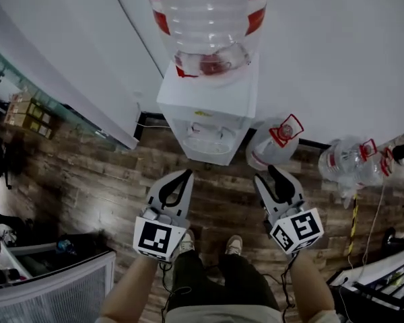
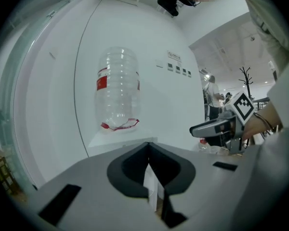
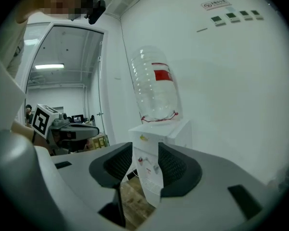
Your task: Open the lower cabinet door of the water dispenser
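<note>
Water dispenser [image 1: 205, 123] w/ a bottle [image 1: 209, 25] on top stands on the wood floor [image 1: 87, 180] against the white wall, straight ahead of the person. Left gripper [image 1: 186, 175] jaws together, right gripper [image 1: 268, 175] jaws apart w/ nothing btwn them. Both near the dispenser's front, not touching it

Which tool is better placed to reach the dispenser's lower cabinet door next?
Right, probably: the right tool has jaws apart, framing the water dispenser in its own view. The left tool has jaws together. Neither touches the dispenser yet.
</note>
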